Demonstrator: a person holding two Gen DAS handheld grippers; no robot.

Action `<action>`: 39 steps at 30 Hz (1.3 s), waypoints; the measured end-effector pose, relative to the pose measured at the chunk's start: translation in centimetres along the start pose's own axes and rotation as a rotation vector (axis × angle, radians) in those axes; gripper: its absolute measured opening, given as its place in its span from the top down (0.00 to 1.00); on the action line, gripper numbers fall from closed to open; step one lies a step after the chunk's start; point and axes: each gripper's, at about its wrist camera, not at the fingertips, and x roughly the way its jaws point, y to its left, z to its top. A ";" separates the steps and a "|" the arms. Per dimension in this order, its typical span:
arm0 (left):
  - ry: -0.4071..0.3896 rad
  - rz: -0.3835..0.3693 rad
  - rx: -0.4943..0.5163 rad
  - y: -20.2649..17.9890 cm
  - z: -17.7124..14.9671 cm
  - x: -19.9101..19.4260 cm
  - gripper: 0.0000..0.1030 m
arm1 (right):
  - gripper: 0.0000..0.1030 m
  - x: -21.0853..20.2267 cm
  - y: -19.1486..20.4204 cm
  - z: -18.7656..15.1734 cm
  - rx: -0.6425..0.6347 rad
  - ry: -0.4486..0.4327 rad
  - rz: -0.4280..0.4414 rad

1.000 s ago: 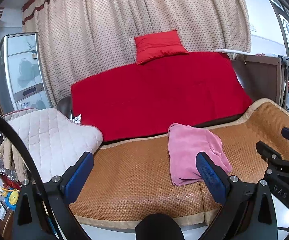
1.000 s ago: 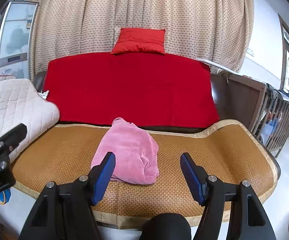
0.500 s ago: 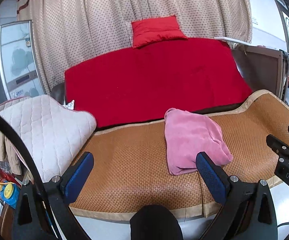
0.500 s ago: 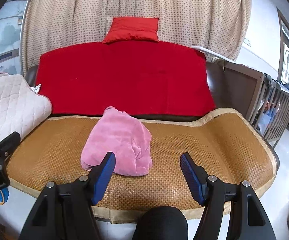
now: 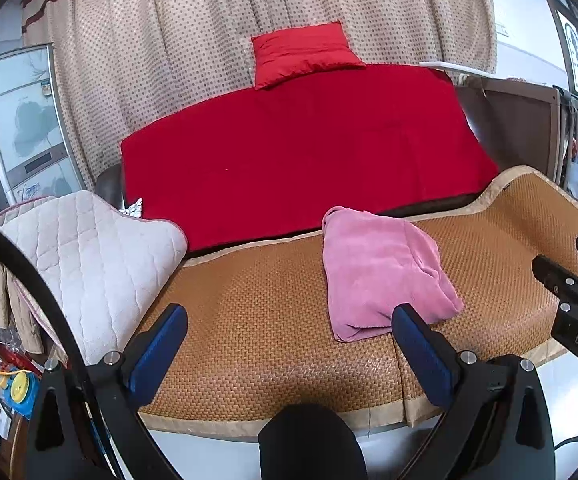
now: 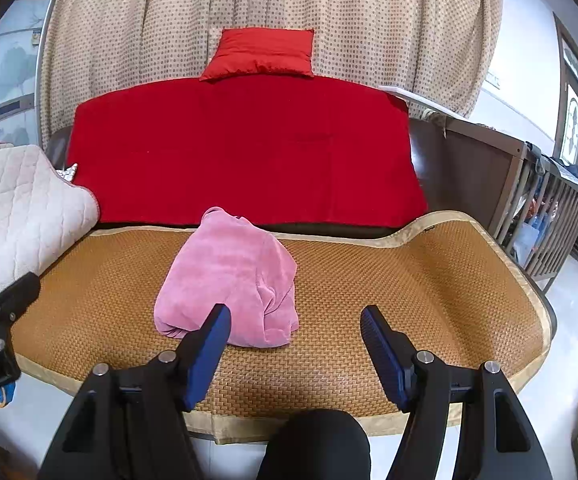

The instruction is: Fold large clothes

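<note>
A pink garment lies bunched in a compact heap on the woven brown seat mat of a sofa. My left gripper hovers in front of the mat, open, its blue pads wide apart with only mat between them; the garment sits beyond its right finger. My right gripper is open too, held short of the sofa's front edge; the garment's near end shows past its left finger. Neither gripper touches the cloth.
A red blanket covers the sofa back, with a red cushion on top. A quilted white pad drapes the left armrest. Dotted curtains hang behind. A wooden crib stands at the right, a cabinet at the left.
Both wrist views have tipped downward a little, so the sofa and the pink garment sit higher in frame and the mat's front edge shows more. The garment has not moved. Both grippers stay open.
</note>
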 end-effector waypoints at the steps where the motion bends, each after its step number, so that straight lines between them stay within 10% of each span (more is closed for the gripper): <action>1: 0.001 -0.001 0.001 -0.1 0.0 0.0 0.01 | 0.31 0.0 0.0 0.1 0.000 -0.001 0.002; 20: 0.033 -0.036 -0.020 0.3 -0.6 2.3 0.01 | 0.31 1.1 1.9 0.2 -0.050 0.012 -0.013; 39: 0.138 0.027 -0.123 2.3 1.0 13.1 0.01 | 0.31 11.8 5.5 1.5 -0.159 0.126 -0.015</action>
